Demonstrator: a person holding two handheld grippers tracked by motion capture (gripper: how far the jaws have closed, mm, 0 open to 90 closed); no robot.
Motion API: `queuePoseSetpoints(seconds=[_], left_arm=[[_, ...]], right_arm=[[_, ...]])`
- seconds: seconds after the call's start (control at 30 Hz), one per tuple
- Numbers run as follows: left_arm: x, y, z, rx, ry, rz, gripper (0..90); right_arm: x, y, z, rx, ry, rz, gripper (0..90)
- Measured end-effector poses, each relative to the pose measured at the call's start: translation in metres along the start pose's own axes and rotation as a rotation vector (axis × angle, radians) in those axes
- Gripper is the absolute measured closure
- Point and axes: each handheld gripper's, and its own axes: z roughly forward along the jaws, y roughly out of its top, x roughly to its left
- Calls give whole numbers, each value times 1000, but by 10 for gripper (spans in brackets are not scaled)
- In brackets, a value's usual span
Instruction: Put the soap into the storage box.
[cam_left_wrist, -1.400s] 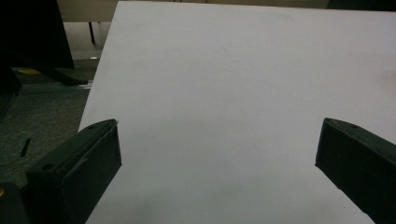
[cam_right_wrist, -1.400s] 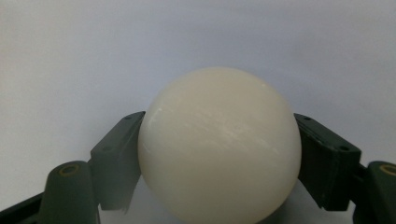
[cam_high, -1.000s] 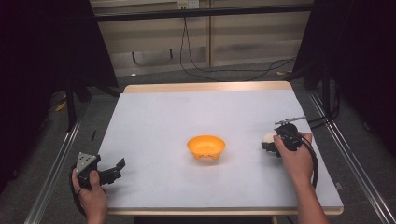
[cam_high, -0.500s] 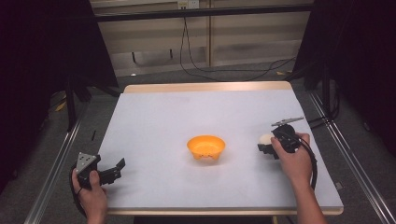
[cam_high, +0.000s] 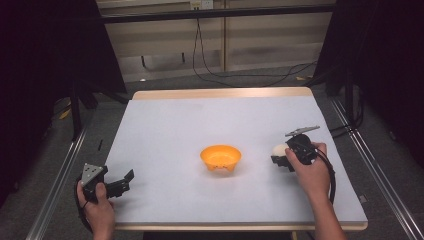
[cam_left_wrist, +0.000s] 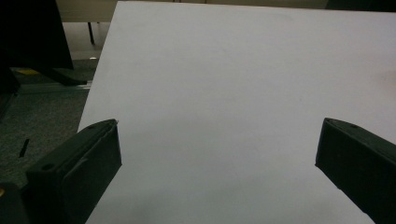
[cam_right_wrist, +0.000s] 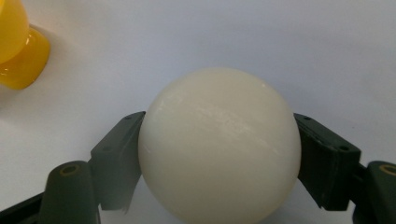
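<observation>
An orange bowl stands in the middle of the white table; its yellow-orange foot shows at the top left of the right gripper view. My right gripper is shut on a white ball, both black jaws pressing its sides; from the high view the white ball sits a little to the right of the bowl. At the table's front left corner my left gripper is held open, and the left gripper view shows its jaws wide apart over bare tabletop with nothing between them.
Metal rails run along the floor on both sides of the table. Cables lie on the floor behind the far edge. Dark curtains hang at left and right.
My right gripper has shifted slightly left toward the bowl with the white ball in it. The left gripper has stayed where it was.
</observation>
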Motion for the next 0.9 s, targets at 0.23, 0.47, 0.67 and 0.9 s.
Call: queuePoseSetpoints(seconds=[0.23,0.47,0.67,0.9], left_arm=[[0,0,0,2,3,1,0],[0,0,0,0,-1,0,0],[0,0,0,1,-1,0,0],[0,0,0,2,-3,-3,0]], right_arm=[[9,7,1,-6,23,-24,235],[18,13,2,-12,35,-41,235],[26,21,-2,-16,50,-60,235],[35,28,-4,-24,68,-73,235]])
